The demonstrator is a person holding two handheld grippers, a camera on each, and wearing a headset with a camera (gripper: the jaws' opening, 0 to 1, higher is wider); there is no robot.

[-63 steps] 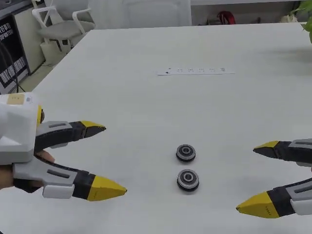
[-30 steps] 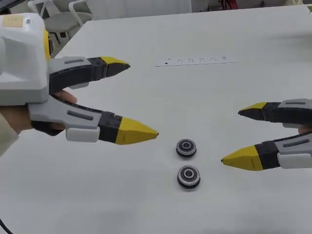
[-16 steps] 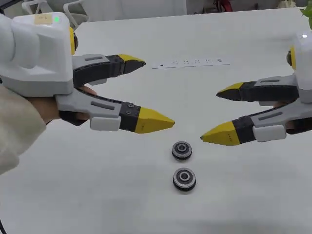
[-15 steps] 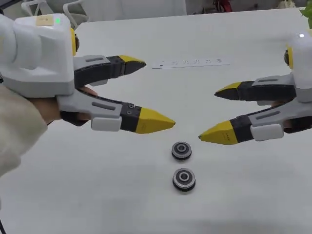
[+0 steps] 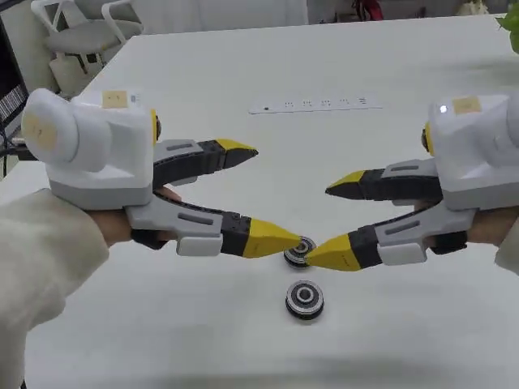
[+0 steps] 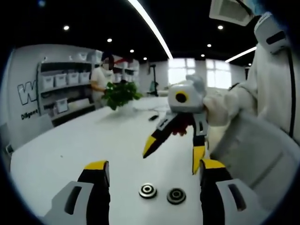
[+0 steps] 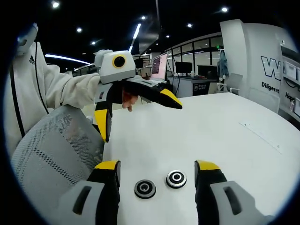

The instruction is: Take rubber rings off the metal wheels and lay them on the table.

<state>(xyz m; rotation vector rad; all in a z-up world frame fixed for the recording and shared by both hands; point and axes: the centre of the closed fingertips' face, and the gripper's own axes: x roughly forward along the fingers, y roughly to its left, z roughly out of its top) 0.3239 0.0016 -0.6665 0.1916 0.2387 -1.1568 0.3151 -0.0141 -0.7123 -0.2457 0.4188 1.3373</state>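
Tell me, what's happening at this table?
A person holds a pair of tongs in each hand over a white table. The left tongs and right tongs are both open, tips pointing at the far wheel from either side. The near wheel lies beside it. Nothing is gripped yet.

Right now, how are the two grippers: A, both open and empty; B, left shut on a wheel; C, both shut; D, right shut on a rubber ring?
A: the left gripper and right gripper both have jaws spread wide, while the near wheel and far wheel lie on the table.
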